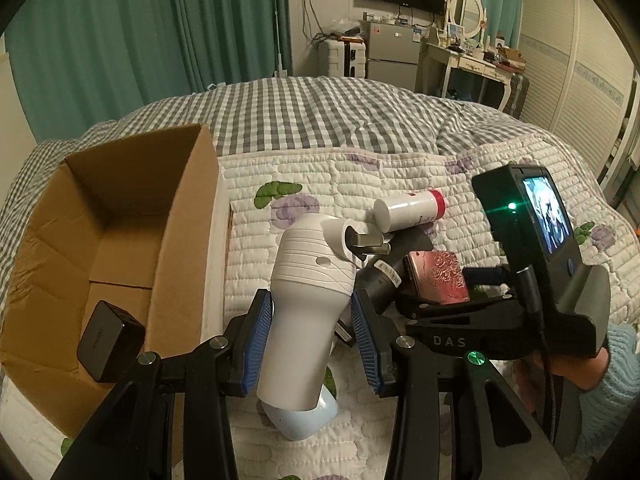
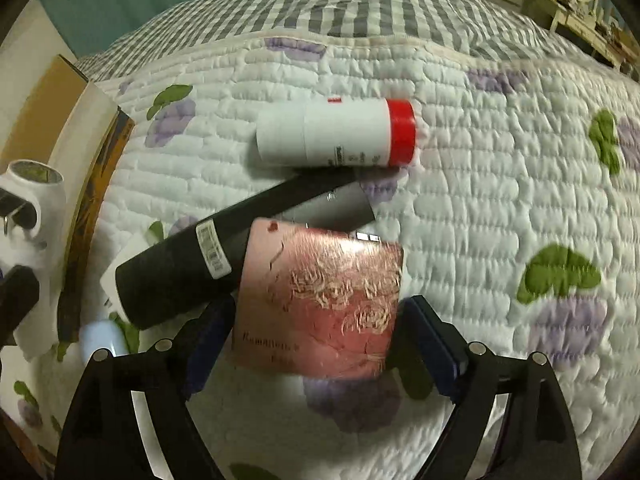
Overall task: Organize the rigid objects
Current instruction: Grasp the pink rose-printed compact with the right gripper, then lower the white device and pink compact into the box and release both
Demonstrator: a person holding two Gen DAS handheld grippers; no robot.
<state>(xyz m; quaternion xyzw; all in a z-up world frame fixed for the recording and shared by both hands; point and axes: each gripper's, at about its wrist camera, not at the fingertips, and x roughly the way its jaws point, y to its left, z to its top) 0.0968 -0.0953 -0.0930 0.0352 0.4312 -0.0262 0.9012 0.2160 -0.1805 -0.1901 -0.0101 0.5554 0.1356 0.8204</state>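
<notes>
My left gripper [image 1: 312, 336] has its blue pads on both sides of a white handheld device [image 1: 308, 300] with metal prongs, gripped by the handle, beside the open cardboard box [image 1: 132, 220]. A black cube [image 1: 110, 340] lies in the box. My right gripper [image 2: 316, 344] is open around a pink embossed case [image 2: 320, 300], which rests on a black cylinder [image 2: 180, 276]; the pads stand apart from it. A white bottle with a red cap [image 2: 340, 132] lies beyond on the quilt. The pink case [image 1: 438, 276] and the bottle [image 1: 412, 208] also show in the left wrist view.
A pale blue object [image 1: 304, 416] lies under the white device. A grey flat piece [image 2: 340, 208] lies behind the pink case. The quilted floral bedspread [image 2: 500, 200] spreads to the right; a checked blanket [image 1: 320, 116] lies beyond. Fridge, desk and curtains stand far back.
</notes>
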